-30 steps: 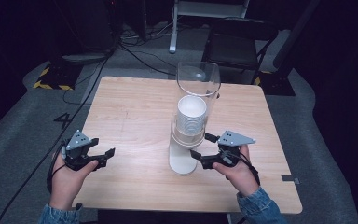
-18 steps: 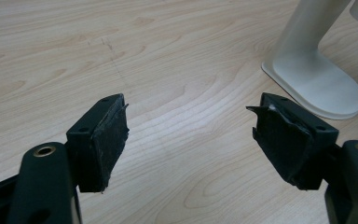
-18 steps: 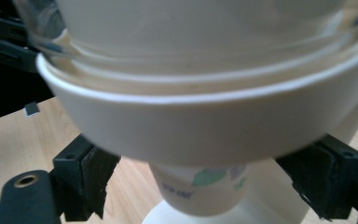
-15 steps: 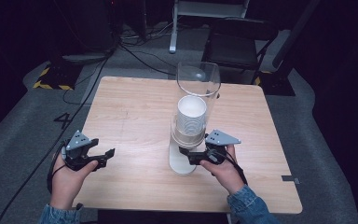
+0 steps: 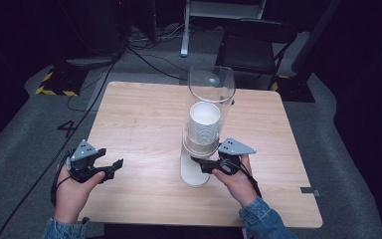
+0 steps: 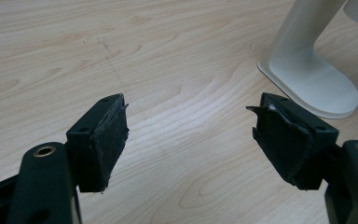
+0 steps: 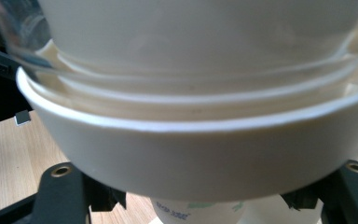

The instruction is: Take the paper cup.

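Note:
A cup dispenser stands mid-table: a clear tube (image 5: 211, 84) holding a stack of white paper cups (image 5: 204, 122), a white collar (image 7: 205, 158) and a white stand (image 5: 194, 174). My right gripper (image 5: 202, 164) reaches in under the collar from the right. Its jaws have just been closing, and the lowest paper cup (image 7: 193, 213) sits between them. The collar hides the fingertips, so in the right gripper view the gripper (image 7: 198, 203) looks shut on that cup. My left gripper (image 5: 113, 168) rests open over bare wood at the front left, with nothing between its pads (image 6: 107, 135).
The wooden table (image 5: 144, 114) has bare room to the left of and behind the dispenser. The stand's foot (image 6: 317, 84) lies to the right of the left gripper. Beyond the table are a dark chair (image 5: 253, 45), floor cables (image 5: 144, 55) and grey carpet.
The right hand slid left to the dispenser, and its jaws went from wide open to closed around the bottom cup under the collar. The left hand stayed put.

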Available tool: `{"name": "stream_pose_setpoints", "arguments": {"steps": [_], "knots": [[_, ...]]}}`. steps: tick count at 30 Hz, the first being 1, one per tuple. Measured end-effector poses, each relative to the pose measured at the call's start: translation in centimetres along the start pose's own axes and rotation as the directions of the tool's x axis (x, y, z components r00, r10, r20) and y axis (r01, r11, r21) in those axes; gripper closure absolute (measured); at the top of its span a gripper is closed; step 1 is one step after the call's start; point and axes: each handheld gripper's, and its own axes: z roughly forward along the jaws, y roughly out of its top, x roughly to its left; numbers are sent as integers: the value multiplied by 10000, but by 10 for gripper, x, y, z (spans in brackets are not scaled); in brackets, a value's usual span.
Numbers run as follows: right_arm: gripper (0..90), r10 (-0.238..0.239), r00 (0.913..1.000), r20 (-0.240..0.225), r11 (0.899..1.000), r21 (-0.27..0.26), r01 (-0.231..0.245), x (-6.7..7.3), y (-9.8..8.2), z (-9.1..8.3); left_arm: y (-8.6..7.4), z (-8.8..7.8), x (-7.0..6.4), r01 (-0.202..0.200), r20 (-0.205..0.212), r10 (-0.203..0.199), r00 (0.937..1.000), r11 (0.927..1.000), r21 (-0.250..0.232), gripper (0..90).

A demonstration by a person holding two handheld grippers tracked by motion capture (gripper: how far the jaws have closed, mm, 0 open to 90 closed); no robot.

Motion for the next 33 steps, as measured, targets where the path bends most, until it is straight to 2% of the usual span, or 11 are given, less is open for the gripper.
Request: {"name": "stream_pose_setpoints", "arguments": {"steps": [3, 11, 33], "knots": [[312, -184, 9997, 164, 9997, 143, 181, 1, -1, 0, -1, 0, 0, -14, -50, 14, 10000, 10000, 13, 256], [322, -317, 9993, 220, 9994, 118, 315, 2, -3, 1, -1, 1, -1, -74, 7, 74, 10000, 10000, 59, 256], [325, -364, 9989, 284, 9993, 14, 364, 3, -6, 0, -1, 4, -4, -174, 109, 172, 9998, 9998, 122, 256]]}}
